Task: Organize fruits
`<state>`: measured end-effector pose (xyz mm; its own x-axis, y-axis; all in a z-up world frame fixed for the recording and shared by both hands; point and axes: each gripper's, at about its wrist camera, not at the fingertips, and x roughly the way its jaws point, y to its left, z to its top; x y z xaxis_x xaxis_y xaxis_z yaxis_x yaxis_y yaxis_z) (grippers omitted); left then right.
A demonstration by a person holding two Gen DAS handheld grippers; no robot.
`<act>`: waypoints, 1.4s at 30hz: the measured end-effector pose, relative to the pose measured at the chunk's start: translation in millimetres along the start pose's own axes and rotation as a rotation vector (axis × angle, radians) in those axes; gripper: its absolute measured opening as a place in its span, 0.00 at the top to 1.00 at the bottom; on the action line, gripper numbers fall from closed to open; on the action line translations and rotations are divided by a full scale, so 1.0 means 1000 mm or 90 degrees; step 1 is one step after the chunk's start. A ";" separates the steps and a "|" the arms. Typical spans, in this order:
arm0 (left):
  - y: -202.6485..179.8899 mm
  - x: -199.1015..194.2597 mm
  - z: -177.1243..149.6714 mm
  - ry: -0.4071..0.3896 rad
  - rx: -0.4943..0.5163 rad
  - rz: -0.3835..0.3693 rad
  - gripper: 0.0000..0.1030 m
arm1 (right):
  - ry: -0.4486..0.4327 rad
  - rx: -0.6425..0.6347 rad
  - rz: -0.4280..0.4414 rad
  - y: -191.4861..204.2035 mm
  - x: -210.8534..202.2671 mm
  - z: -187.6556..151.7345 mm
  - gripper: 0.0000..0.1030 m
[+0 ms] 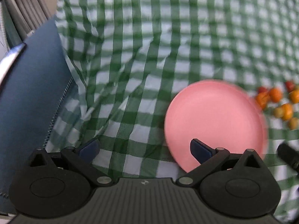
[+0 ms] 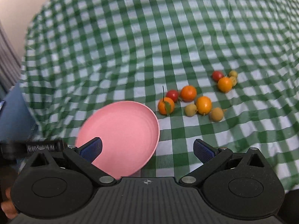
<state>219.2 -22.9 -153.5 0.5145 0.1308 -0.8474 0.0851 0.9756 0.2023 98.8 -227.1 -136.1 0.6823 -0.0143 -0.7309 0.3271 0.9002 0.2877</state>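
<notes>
Checked tablecloth [image 2: 130, 37] (pink plate [image 2: 121, 130], fruits [image 2: 188, 93])

Bare cloth [image 2: 130, 46] beyond plate [image 2: 121, 130], fruits [image 2: 188, 93].

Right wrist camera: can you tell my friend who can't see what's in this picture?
An empty pink plate sits on a green checked tablecloth, with small orange, red and yellowish fruits scattered beside it. The right gripper hovers in front, jaws open.

Black ribbed gripper bodies, blue-padded jaws, silver pivot screws.
</notes>
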 end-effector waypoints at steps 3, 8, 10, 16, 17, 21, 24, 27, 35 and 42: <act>-0.004 0.034 -0.004 0.028 0.028 0.040 0.00 | 0.045 0.022 0.008 0.003 0.043 0.003 0.00; 0.017 0.057 -0.006 0.040 0.025 0.042 0.00 | 0.100 0.007 0.029 0.027 0.100 0.003 0.01; 0.030 0.059 -0.007 0.036 0.020 0.052 0.00 | 0.119 -0.016 0.065 0.049 0.116 -0.001 0.01; 0.063 0.056 -0.002 0.032 0.011 0.130 0.00 | 0.096 -0.054 0.146 0.103 0.136 -0.006 0.00; 0.068 0.052 -0.001 0.025 0.005 0.135 0.00 | 0.094 -0.068 0.170 0.111 0.139 -0.005 0.01; 0.080 0.027 0.006 -0.004 -0.017 0.129 0.00 | 0.083 -0.107 0.171 0.110 0.127 0.009 0.01; 0.074 -0.003 0.004 -0.022 -0.019 0.111 0.00 | 0.062 -0.130 0.158 0.087 0.091 0.012 0.01; 0.064 -0.041 -0.008 -0.038 -0.038 0.068 0.00 | 0.017 -0.107 0.110 0.057 0.035 0.004 0.01; 0.018 -0.133 -0.062 -0.060 -0.034 -0.042 0.00 | -0.148 -0.098 -0.021 0.002 -0.106 -0.035 0.00; 0.000 -0.190 -0.089 -0.121 0.002 -0.034 0.00 | -0.186 -0.120 0.027 0.009 -0.173 -0.054 0.00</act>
<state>45.4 -32.4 -36.1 0.6614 0.0426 -0.7488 0.1196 0.9796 0.1613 -51.6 -193.1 -40.7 0.8602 -0.0740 -0.5045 0.1857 0.9670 0.1747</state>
